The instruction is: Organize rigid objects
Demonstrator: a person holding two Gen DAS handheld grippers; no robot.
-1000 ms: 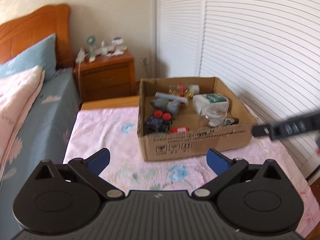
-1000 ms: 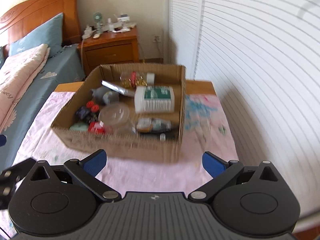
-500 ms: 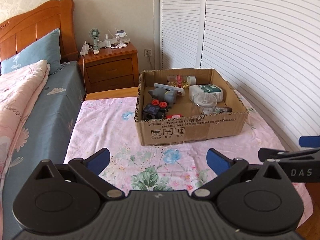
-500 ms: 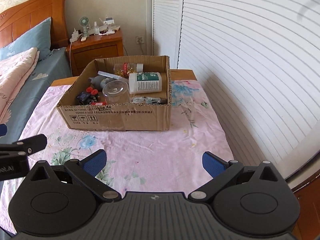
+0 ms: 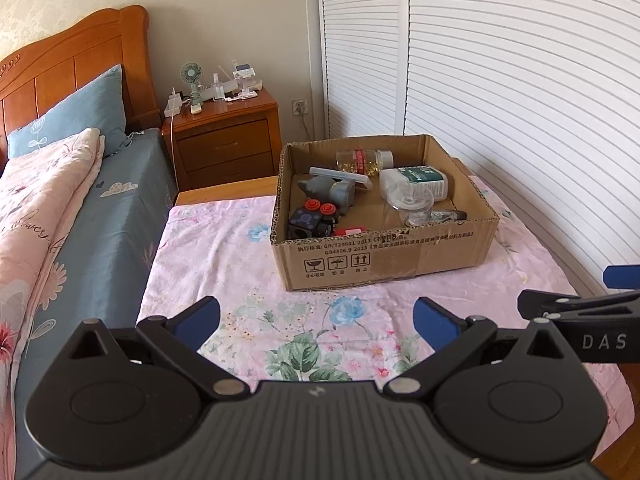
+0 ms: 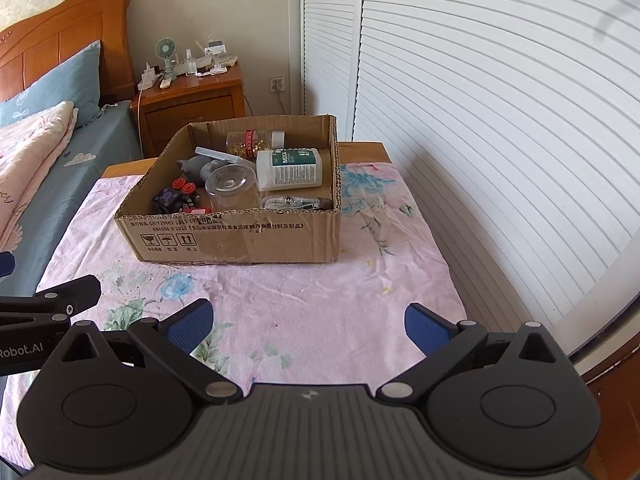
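Observation:
A cardboard box (image 5: pixel 384 256) (image 6: pixel 240 240) stands on a pink floral cloth (image 5: pixel 280 336) (image 6: pixel 320 304) and holds several objects. Among them are a white bottle (image 5: pixel 416 179) (image 6: pixel 289 169), a clear glass (image 5: pixel 412 204) (image 6: pixel 232 188), an amber pill bottle (image 5: pixel 360 160) (image 6: pixel 252 142), a grey toy (image 5: pixel 328 190) (image 6: pixel 196 166) and a dark cube with red knobs (image 5: pixel 312 218) (image 6: pixel 174 196). My left gripper (image 5: pixel 316 320) is open and empty, well short of the box. My right gripper (image 6: pixel 308 322) is open and empty, also short of the box.
A bed with blue sheet and pink quilt (image 5: pixel 48 208) lies to the left. A wooden nightstand (image 5: pixel 224 136) (image 6: pixel 188 96) with a small fan stands behind. White louvred doors (image 5: pixel 500 80) (image 6: pixel 480 100) run along the right. The right gripper shows at the left view's right edge (image 5: pixel 580 316).
Both grippers have drawn back and up from the box, so it now looks farther away. Both stayed open and empty.

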